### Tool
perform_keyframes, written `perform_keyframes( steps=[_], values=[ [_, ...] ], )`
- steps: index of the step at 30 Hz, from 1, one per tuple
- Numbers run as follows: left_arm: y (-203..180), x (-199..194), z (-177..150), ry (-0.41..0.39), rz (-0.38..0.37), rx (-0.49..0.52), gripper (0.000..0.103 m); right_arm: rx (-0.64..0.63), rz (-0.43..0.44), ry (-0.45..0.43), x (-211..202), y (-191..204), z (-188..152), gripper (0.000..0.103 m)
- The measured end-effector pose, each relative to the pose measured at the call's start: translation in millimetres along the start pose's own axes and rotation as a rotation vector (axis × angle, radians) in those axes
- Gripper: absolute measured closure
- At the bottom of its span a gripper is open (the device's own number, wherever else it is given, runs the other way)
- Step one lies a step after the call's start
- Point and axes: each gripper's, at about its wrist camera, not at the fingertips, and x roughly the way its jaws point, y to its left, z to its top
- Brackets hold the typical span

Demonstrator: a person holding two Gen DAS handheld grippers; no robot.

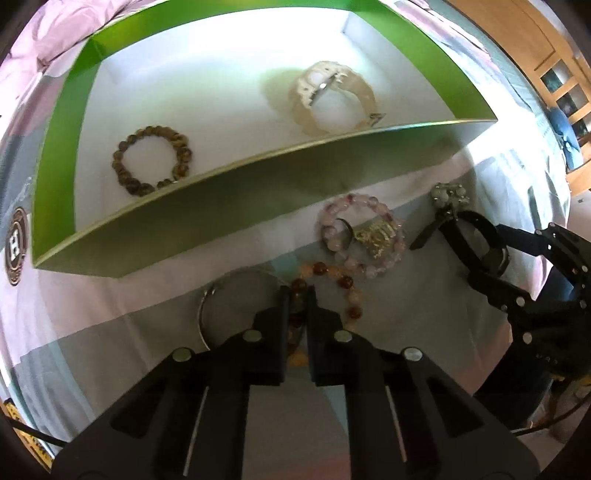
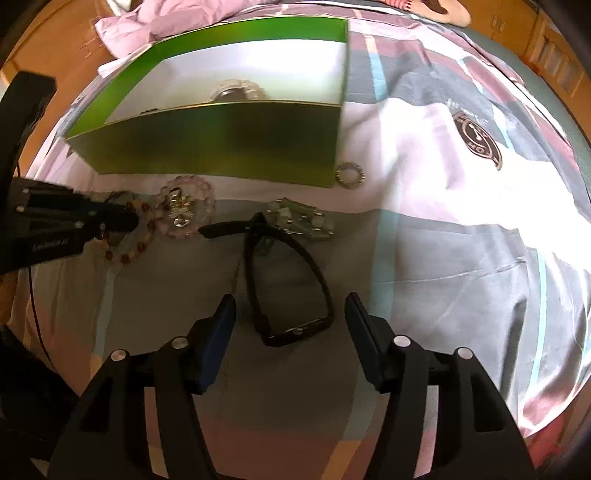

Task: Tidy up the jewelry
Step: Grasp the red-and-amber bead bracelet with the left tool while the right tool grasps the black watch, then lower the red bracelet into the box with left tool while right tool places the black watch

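A green box (image 1: 229,210) with a white floor lies on the bed and holds a brown bead bracelet (image 1: 152,159) and a pale carved bangle (image 1: 334,98). My left gripper (image 1: 298,295) is shut on an orange and red bead bracelet (image 1: 341,282), in front of the box; it also shows in the right wrist view (image 2: 131,236). A pink bead bracelet with a gold charm (image 1: 364,234) lies beside it. My right gripper (image 2: 291,314) is open, its fingers either side of a black watch (image 2: 291,280). A green stone bracelet (image 2: 301,219) lies beyond the watch.
A thin silver bangle (image 1: 207,314) lies left of my left gripper. A small metal ring bracelet (image 2: 349,175) lies at the box's right corner (image 2: 338,147). The patterned bedsheet (image 2: 461,240) spreads to the right. Pink bedding (image 2: 147,22) is bunched behind the box.
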Motion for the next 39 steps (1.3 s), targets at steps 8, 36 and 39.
perform_keyframes(
  steps=[8, 36, 39],
  values=[
    [12.8, -44.1, 8.9, -0.107, -0.075, -0.048, 0.095, -0.016, 0.008, -0.037, -10.2, 7.5, 2.8, 0.065],
    [45.2, -131.3, 30.2, -0.412, -0.066, -0.18, 0.095, -0.045, 0.006, -0.33, -89.3, 21.7, 99.8, 0.065],
    [51.3, -122.5, 39.3, -0.406, -0.012, -0.211, 0.095, -0.058, -0.062, -0.321, -72.3, 25.2, 117.9, 0.065]
  ],
)
